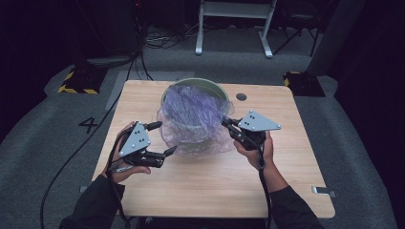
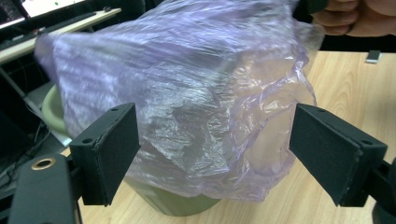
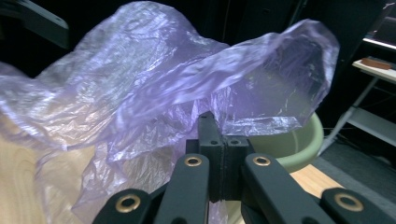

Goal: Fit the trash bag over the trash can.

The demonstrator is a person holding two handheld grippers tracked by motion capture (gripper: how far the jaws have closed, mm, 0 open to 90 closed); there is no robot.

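A thin, see-through purple plastic bag (image 1: 193, 119) is draped over a pale green bowl (image 1: 193, 82) at the back middle of the wooden table (image 1: 215, 186). My left gripper (image 1: 166, 138) is at the bag's left side, open. In the left gripper view its jaws (image 2: 212, 154) stand wide on either side of the bag (image 2: 187, 93), and the pads do not touch it. The bowl (image 2: 187, 207) shows beneath the bag. My right gripper (image 1: 224, 122) is at the bag's right edge. Its jaws (image 3: 217, 135) are shut with the edge of the bag (image 3: 163, 88) pinched between them, beside the bowl's rim (image 3: 289, 144).
A dark round hole (image 1: 241, 97) sits in the table right of the bowl. A small metal bracket (image 1: 324, 192) sticks out at the front right edge. Behind the table are a white frame (image 1: 234, 28), yellow-black striped blocks (image 1: 79, 81) and floor cables.
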